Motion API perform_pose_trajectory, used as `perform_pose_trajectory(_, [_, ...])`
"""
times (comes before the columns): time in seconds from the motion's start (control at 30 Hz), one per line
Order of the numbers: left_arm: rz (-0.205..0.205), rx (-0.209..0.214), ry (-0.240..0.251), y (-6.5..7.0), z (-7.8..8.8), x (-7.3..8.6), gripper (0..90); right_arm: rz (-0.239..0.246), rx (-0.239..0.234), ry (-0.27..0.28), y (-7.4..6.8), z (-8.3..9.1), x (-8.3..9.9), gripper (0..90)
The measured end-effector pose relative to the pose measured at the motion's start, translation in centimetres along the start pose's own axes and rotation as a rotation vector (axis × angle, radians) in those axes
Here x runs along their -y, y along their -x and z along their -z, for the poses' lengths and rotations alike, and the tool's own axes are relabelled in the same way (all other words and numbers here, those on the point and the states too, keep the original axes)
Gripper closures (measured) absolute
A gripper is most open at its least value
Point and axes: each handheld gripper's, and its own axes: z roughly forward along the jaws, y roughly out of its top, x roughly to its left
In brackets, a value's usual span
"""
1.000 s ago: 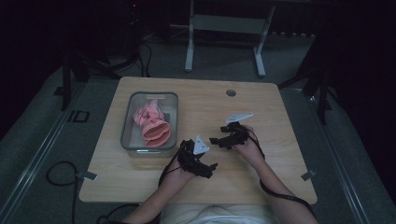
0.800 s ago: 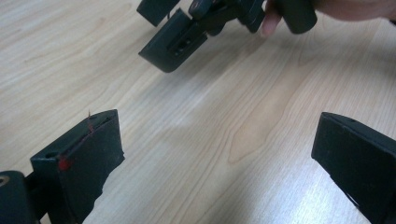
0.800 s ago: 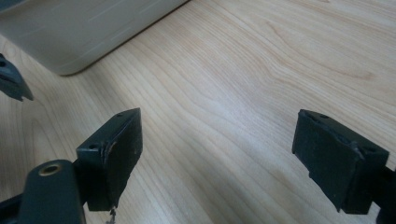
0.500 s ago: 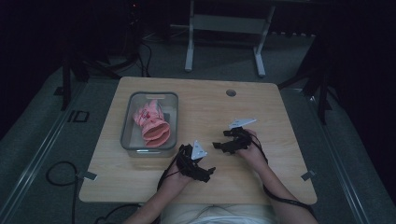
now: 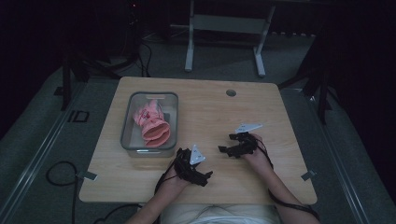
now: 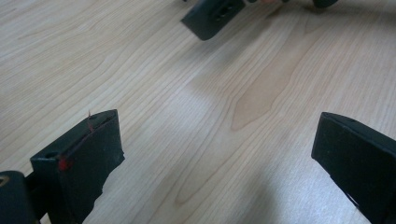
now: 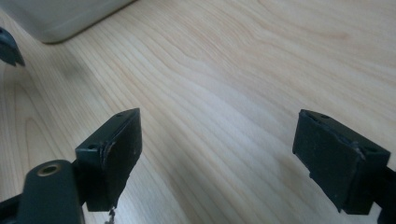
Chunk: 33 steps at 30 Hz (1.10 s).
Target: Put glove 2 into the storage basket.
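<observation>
- The clear bin (image 5: 127,140) sits left on the table (image 5: 210,107), holding the pink garment (image 5: 152,123) within reach.
- The left gripper (image 5: 205,176) rests near, fingers (image 6: 84,158) spread, empty.
- The right gripper (image 5: 223,150) rests alongside, likewise released.

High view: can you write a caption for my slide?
Two open grippers, left and right, rest on a wooden table beside a clear bin holding a pink cloth.

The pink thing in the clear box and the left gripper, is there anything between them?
No. In the high view, just bare wooden table lies between the clear plastic box holding the pink ribbed thing and the left gripper.
</observation>
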Motion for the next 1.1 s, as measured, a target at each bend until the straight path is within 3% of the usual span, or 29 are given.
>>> perform_pose_trajectory(0.07, [0.005,0.003,0.001,0.0,0.0,0.1,1.5,-0.014,-0.004,0.008,0.0,0.1,0.3,14.9])
perform_pose_trajectory(0.23, [-0.026,0.003,0.002,-0.1,0.3,0.5,1.6,-0.004,0.022,0.032,0.0,0.5,1.0,14.9])
perform_pose_trajectory(0.47, [0.007,0.005,0.023,-0.3,0.8,1.0,1.6,0.011,0.051,0.035,0.4,1.0,1.7,14.6])
perform_pose_trajectory(0.73, [-0.018,-0.019,0.028,0.0,1.2,1.4,1.5,-0.03,0.069,0.067,0.7,2.7,2.5,14.4])
perform_pose_trajectory(1.1, [-0.023,-0.028,0.035,0.0,1.3,1.7,1.5,-0.029,0.083,0.062,1.9,3.1,2.8,14.4])
